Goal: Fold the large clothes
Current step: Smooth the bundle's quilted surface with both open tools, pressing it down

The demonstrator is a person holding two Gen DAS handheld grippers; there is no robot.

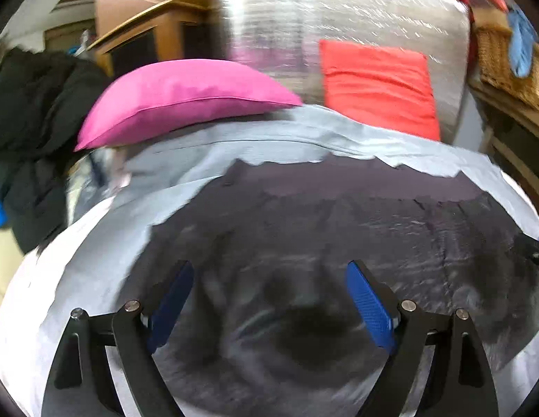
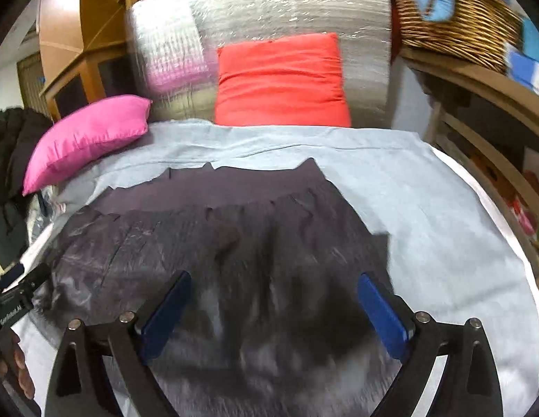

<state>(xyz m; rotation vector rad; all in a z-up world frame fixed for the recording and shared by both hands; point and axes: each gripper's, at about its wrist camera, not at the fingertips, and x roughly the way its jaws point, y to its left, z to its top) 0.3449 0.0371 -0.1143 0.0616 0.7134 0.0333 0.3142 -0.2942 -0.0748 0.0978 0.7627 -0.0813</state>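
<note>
Item count: one dark garment (image 2: 206,243), two cushions, namely one pink cushion (image 2: 88,135) and one red cushion (image 2: 279,83), one wicker basket (image 2: 457,24).

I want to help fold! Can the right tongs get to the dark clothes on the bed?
Probably yes. The right tongs stand open with nothing between them, and the dark garment lies spread flat on the grey sheet right under them. The pink pillow and red cushion sit farther back, out of the way.

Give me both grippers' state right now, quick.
Left gripper: open, fingers empty above the dark garment.
Right gripper: open, fingers empty, above the same garment.
</note>
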